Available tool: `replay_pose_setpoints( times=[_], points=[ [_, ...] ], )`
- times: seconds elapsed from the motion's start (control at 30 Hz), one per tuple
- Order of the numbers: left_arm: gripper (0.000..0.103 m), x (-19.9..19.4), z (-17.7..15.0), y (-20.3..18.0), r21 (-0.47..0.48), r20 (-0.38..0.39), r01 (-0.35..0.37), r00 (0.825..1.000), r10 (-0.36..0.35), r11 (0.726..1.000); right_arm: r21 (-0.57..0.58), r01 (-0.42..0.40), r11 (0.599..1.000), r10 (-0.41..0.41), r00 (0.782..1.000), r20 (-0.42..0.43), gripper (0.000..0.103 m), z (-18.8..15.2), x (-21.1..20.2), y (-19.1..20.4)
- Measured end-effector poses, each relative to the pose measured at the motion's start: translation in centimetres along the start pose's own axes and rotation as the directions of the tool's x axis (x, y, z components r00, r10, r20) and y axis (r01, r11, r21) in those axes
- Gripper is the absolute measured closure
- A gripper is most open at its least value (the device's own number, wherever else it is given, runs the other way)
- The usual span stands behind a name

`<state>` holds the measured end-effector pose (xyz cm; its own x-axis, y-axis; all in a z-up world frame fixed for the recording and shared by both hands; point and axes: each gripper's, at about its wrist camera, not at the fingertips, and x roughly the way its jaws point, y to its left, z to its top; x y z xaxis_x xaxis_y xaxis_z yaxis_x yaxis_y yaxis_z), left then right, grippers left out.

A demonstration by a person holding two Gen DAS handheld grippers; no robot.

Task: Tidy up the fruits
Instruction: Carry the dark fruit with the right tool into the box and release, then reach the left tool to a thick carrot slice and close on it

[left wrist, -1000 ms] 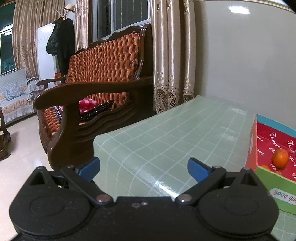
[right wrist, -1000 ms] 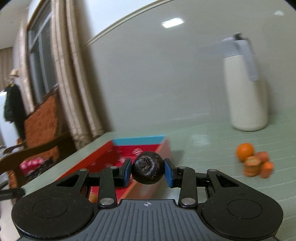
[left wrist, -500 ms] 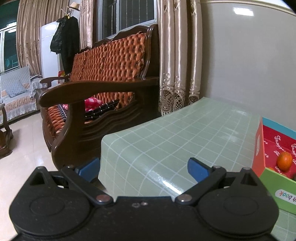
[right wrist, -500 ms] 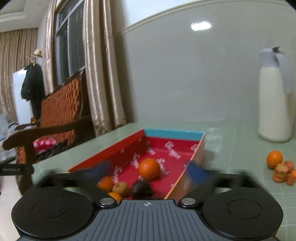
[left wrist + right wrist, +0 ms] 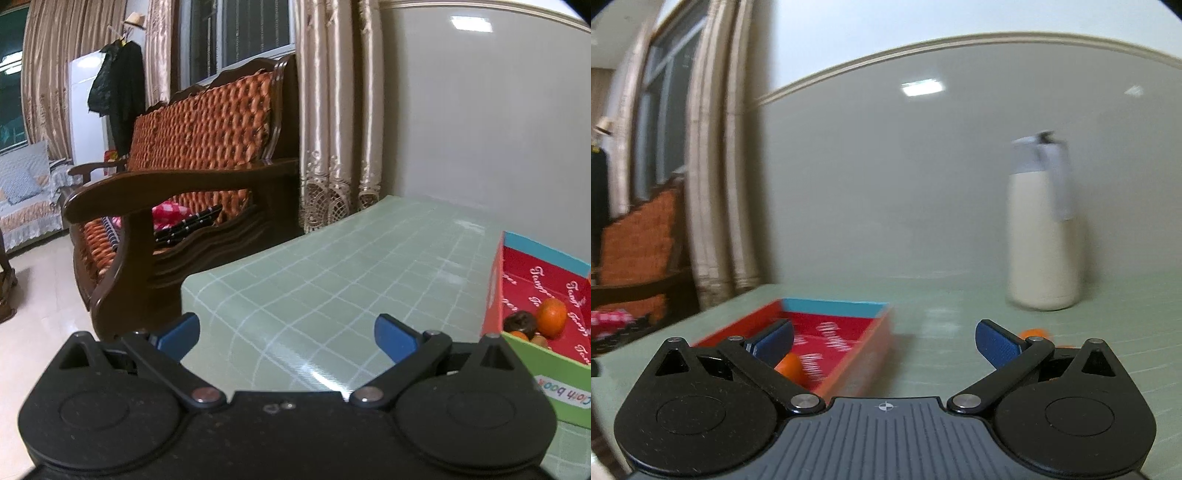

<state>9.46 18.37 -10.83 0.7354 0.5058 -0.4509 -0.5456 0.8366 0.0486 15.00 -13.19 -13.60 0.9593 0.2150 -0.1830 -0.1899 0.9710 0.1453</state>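
Observation:
A red-lined cardboard box (image 5: 532, 280) with a blue far wall and green near wall sits at the right in the left wrist view. It holds an orange (image 5: 551, 317), a dark round fruit (image 5: 520, 322) and smaller orange fruits (image 5: 519, 335). My left gripper (image 5: 288, 334) hangs open over the green tablecloth, left of the box, with nothing between its fingers. In the blurred right wrist view my right gripper (image 5: 884, 341) is open and empty, above the box (image 5: 834, 325), where an orange (image 5: 790, 365) shows. More orange fruit (image 5: 1036, 334) peeks out behind its right finger.
A white thermos jug (image 5: 1043, 236) stands near the wall at the back right of the table (image 5: 332, 280). A wooden sofa with orange cushions (image 5: 192, 177) stands just past the table's left edge. Curtains (image 5: 332, 110) hang in the corner.
My right gripper opened and let go of the dark round fruit, which now lies in the box beside the orange. The right gripper then swung rightward. The left view shifted only slightly.

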Motion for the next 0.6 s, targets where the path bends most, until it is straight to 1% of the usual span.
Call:
replay_pose_setpoints(
  times=[0.07, 0.13, 0.2, 0.27, 0.4, 0.47, 0.5, 0.6],
  points=[
    [0.008, -0.2, -0.1, -0.7, 0.012, 0.009, 0.013, 1.000, -0.013, 1.000, -0.001, 0.068, 0.998, -0.068, 0.998, 0.006, 0.000, 0.1, -0.3, -0.9],
    [0.008, -0.4, -0.2, -1.5, 0.028, 0.014, 0.029, 0.999, -0.029, 0.999, 0.008, 0.156, 0.988, -0.156, 0.988, 0.010, 0.000, 0.2, -0.5, -2.0],
    [0.008, -0.8, -0.2, -2.5, 0.040, 0.026, 0.058, 0.998, -0.059, 0.997, 0.020, 0.243, 0.970, -0.243, 0.970, 0.013, 0.000, 0.2, -0.8, -3.3],
    [0.008, -1.2, -0.3, -3.5, 0.056, 0.044, 0.080, 0.996, -0.082, 0.995, 0.037, 0.324, 0.945, -0.325, 0.945, 0.018, 0.000, 0.3, -1.3, -4.9],
    [0.008, -2.3, -0.6, -6.1, 0.096, 0.076, 0.142, 0.986, -0.150, 0.985, 0.047, 0.480, 0.876, -0.481, 0.876, 0.018, 0.000, 0.5, -2.4, -8.0],
    [0.008, -2.7, -0.6, -7.5, 0.113, 0.084, 0.178, 0.979, -0.188, 0.977, 0.048, 0.551, 0.833, -0.552, 0.834, 0.011, 0.000, 0.6, -2.9, -9.4],
    [0.008, -3.0, -0.6, -8.3, 0.122, 0.090, 0.202, 0.973, -0.214, 0.972, 0.049, 0.586, 0.809, -0.587, 0.810, 0.005, 0.000, 0.6, -3.2, -10.3],
    [0.008, -4.0, -0.5, -10.5, 0.155, 0.109, 0.268, 0.952, -0.287, 0.951, 0.052, 0.663, 0.746, -0.664, 0.748, -0.009, 0.000, 0.6, -4.0, -12.2]
  ],
)
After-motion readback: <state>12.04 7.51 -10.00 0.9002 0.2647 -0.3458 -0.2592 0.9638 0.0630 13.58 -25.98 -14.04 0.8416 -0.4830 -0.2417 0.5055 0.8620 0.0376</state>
